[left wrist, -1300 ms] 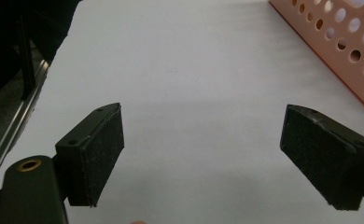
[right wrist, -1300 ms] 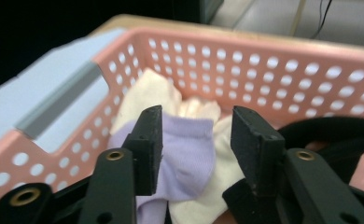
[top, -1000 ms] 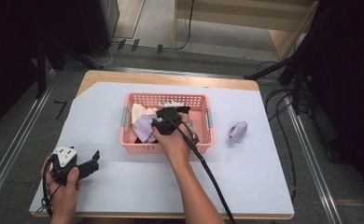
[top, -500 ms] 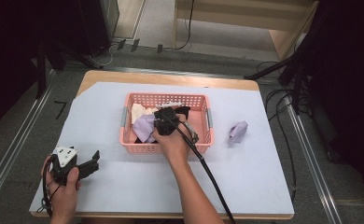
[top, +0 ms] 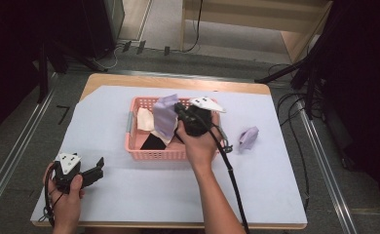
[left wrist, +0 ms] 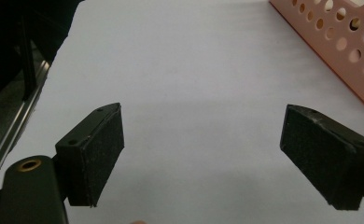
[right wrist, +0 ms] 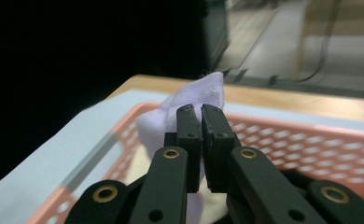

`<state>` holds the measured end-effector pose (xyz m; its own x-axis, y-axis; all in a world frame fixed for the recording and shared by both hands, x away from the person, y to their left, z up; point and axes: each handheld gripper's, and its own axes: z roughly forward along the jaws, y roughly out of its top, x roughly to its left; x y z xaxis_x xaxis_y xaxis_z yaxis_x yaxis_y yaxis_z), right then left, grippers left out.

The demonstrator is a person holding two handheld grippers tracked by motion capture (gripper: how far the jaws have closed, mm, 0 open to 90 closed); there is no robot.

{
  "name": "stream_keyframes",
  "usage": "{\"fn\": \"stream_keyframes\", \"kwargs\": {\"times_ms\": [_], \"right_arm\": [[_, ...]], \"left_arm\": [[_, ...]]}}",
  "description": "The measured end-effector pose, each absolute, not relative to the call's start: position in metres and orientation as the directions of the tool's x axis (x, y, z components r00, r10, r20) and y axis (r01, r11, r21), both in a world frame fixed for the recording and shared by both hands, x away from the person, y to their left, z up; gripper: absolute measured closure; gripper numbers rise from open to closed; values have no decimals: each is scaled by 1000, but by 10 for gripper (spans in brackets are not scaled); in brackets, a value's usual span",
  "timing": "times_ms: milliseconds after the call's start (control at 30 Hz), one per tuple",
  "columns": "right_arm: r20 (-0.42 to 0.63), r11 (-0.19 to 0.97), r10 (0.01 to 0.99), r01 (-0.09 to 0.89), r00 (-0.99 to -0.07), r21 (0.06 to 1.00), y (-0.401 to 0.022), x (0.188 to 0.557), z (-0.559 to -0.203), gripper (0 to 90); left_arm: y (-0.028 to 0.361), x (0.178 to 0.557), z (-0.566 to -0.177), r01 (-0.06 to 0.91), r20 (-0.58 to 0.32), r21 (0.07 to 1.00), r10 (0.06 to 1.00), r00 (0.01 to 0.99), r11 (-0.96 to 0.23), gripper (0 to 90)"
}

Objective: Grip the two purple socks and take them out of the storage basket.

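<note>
The right gripper [top: 178, 111] is clamped on a lilac cloth [top: 164, 114], which hangs lengthwise downward above the pink basket [top: 156, 154].

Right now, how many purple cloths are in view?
2. One purple cloth hangs from the shut right gripper above the basket; the other lies on the table right of the basket. More could be hidden under the cloths in the basket.

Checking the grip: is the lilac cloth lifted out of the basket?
Partly: the right gripper jaws pinch the lilac cloth, raised, its lower end inside the pink basket.
</note>
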<state>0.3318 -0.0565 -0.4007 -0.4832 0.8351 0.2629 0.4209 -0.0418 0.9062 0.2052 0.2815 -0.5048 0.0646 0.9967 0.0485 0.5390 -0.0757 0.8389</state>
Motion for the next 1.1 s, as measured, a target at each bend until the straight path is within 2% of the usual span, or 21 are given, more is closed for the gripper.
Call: {"fn": "stream_keyframes", "kwargs": {"times_ms": [100,167,233,267,433,533,633,667,933,1067,1100], "right_arm": [[253,-59,861,408,-441,911,-71,334,-398,872],[205,-34,909,426,-363,904,-83,337,-408,871],[202,-28,911,435,-361,900,-84,338,-412,869],[200,11,901,481,-384,877,-80,340,-424,860],[220,70,864,541,-453,838,-61,342,-442,819],[221,104,850,563,-479,820,-49,343,-449,727],[175,140,861,552,-478,822,-41,344,-454,536],[162,144,868,549,-470,823,-39,344,-455,498],[189,172,843,584,-504,794,-13,344,-455,439],[168,203,856,617,-489,760,0,348,-458,416],[153,224,874,662,-461,716,8,352,-461,410]], "left_arm": [[281,205,-505,535,47,841,997,62,-73,149],[281,205,-505,536,51,840,997,64,-78,149],[281,206,-505,536,51,841,997,62,-77,149],[281,206,-505,535,54,841,997,61,-78,149],[281,205,-505,538,52,840,997,64,-78,149],[281,205,-505,538,51,839,997,65,-78,149],[281,206,-505,539,52,838,997,64,-78,149],[281,206,-505,538,52,839,996,66,-79,149],[281,206,-505,538,55,839,996,65,-82,150],[281,206,-505,536,54,841,996,66,-81,149],[281,206,-505,536,54,840,996,67,-82,149]]}}
